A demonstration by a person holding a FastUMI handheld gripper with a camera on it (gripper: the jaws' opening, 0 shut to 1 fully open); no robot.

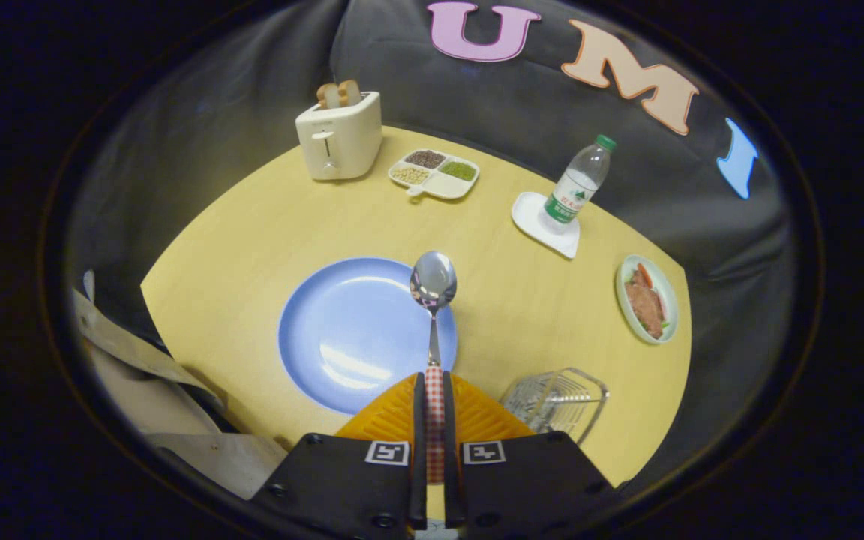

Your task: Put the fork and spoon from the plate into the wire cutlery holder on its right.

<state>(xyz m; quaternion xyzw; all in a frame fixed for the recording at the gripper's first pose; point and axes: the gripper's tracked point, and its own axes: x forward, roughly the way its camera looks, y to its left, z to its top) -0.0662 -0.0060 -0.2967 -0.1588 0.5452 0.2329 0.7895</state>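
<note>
Yellow bench (267,225), spoon lifted over the blue plate (349,330).
Tool (433,409) pinches the spoon (433,283) by its checked handle, bowl pointing far; wire cutlery holder (556,401) sits just right, near.

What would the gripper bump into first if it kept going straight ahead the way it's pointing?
Probably the blue plate. The gripper, shut on the spoon, points over the plate's right edge; depth is unclear, so the spoon's bowl might pass above it.

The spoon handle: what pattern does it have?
Red-and-white checks, seen in the gripper view, on the spoon handle clamped in the gripper.
</note>
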